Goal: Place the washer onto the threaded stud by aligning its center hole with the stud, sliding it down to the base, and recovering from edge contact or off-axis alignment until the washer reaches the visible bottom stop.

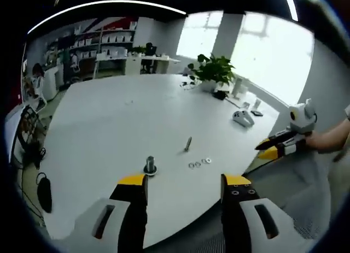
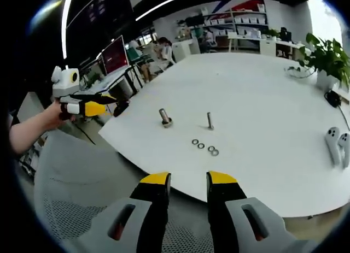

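Steel washers (image 2: 203, 147) lie near the threaded stud (image 2: 210, 121); both hand-held grippers (image 1: 184, 182) (image 2: 188, 179) hang open, empty (tilted placement risks jamming on threads).

left gripper (image 1: 184, 187) and right gripper (image 2: 188, 183): black jaws capped with yellow tips, slotted light-grey housings, small screws beside one tip
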`<state>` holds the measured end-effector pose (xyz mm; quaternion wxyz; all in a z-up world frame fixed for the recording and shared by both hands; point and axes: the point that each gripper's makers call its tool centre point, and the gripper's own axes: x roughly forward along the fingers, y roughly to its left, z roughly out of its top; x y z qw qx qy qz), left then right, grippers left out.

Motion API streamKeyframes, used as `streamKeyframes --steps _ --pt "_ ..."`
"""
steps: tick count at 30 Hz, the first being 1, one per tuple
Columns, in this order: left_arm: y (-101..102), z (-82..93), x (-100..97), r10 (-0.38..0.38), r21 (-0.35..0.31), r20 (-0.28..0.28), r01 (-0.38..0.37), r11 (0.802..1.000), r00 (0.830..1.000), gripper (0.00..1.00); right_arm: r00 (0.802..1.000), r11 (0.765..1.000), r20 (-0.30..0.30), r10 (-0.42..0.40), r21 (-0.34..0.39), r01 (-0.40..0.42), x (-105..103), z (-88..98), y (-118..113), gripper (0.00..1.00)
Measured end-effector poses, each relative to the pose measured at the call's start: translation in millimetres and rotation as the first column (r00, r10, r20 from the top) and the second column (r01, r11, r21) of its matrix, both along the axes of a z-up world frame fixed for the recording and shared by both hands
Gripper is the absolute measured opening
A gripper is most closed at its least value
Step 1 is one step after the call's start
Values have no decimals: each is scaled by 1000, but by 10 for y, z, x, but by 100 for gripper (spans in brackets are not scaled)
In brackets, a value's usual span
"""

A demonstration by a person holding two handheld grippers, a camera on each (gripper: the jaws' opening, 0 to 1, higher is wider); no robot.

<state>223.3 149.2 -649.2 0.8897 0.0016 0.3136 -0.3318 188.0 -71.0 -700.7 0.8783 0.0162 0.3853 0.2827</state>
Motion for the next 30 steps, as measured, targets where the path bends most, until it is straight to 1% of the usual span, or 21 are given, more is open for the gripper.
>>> streamKeyframes --steps 2,3,6,8,10,11,13,14,16,18,19,20,21,22,25,27,28,29,30 --pt "52 -21 -27 -4 36 6 3 999 1000 52 1000 1000 1 12 -6 -12 -11 -5 11 29" --pt "62 -23 -30 -2 36 5 2 999 1000 52 1000 1000 -1 14 -8 -14 -17 -8 11 29" --pt "172 -14 -46 38 18 1 -38 999 999 52 1000 1000 -3 13 -8 -13 -16 -13 5 29" --pt "231 -6 -61 53 29 12 -54 998 998 51 1000 1000 -4 15 -9 -15 -23 -16 8 29" --pt "280 -9 -102 55 53 22 -56 997 998 51 1000 1000 -6 21 -11 -21 -35 -20 14 29" --pt "284 -3 -140 55 58 27 -56 997 998 51 1000 1000 -7 21 -8 -21 -37 -17 19 29" --pt "272 6 -197 61 34 32 -63 997 998 51 1000 1000 -5 18 -1 -18 -33 -10 23 29" --pt "272 -9 -217 63 32 30 -64 997 998 51 1000 1000 -7 18 -2 -18 -33 -12 24 29" --pt "284 -67 -260 67 53 39 -69 996 997 48 1000 1000 -10 22 -7 -22 -38 -19 25 29" --pt "299 -116 -278 88 62 49 -91 994 995 46 1000 1000 -12 23 -11 -23 -43 -27 22 29" --pt "329 -110 -260 82 106 78 -90 990 994 45 1000 1000 -11 21 -11 -22 -43 -28 17 29" --pt "322 -59 -232 60 133 125 -76 988 990 45 1000 1000 -9 14 -8 -14 -40 -24 6 29" --pt "275 7 -217 31 145 169 -56 988 985 44 1000 1000 -7 8 -3 -8 -33 -17 4 29" --pt "263 16 -216 25 147 177 -51 988 984 44 1000 1000 -5 5 1 -5 -25 -8 3 29" --pt "231 -38 -254 13 132 137 -31 991 990 44 1000 1000 -1 -4 10 4 -8 9 9 28" --pt "253 -52 -250 25 105 119 -38 994 993 44 1000 1000 -2 6 2 -6 -17 -4 19 28" --pt "254 -45 -252 35 77 105 -43 996 994 44 1000 1000 -3 8 0 -8 -18 -7 21 28" --pt "257 -35 -249 37 66 104 -44 997 994 44 1000 1000 -2 9 -2 -9 -15 -8 20 28" --pt "259 -6 -240 39 55 113 -45 997 993 44 1000 1000 -3 8 -3 -8 -12 -8 18 28"
